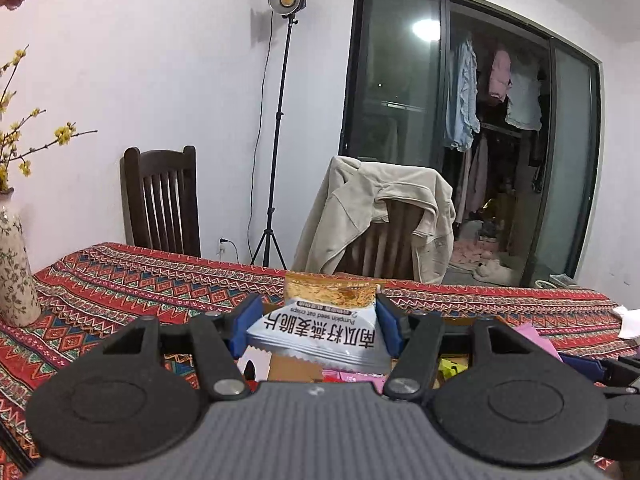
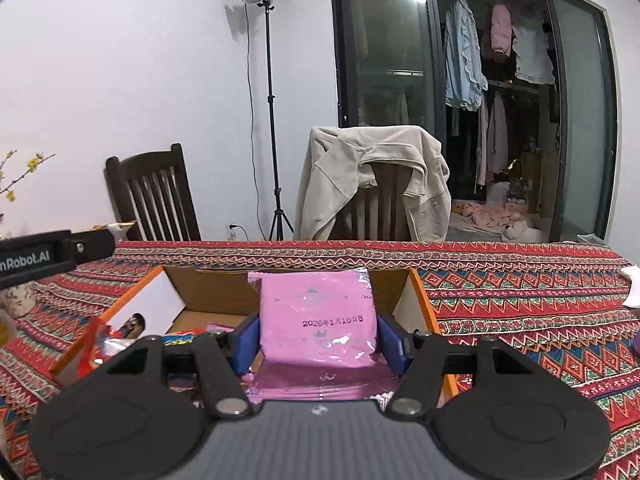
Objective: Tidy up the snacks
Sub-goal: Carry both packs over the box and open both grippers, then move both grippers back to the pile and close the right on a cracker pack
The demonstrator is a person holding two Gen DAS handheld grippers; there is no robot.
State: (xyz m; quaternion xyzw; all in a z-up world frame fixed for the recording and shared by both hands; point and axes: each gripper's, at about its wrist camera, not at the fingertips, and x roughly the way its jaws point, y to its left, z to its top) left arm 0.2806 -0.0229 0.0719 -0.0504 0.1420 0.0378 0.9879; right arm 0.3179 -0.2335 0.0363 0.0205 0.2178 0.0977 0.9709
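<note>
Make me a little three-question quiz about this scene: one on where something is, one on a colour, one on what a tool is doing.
1. Where does the beige jacket hang?
A. over a chair back
B. on the lamp stand
C. on the table

2. What colour is the packet in the right tool?
A. green
B. pink
C. black

3. What is the left tool doing?
A. standing empty
B. gripping a white snack packet
C. holding a vase

Answers: 1 A, the jacket drapes the chair behind the table. 2 B, pink wrapper with a printed date. 3 B, the blue pads press the packet's sides.
</note>
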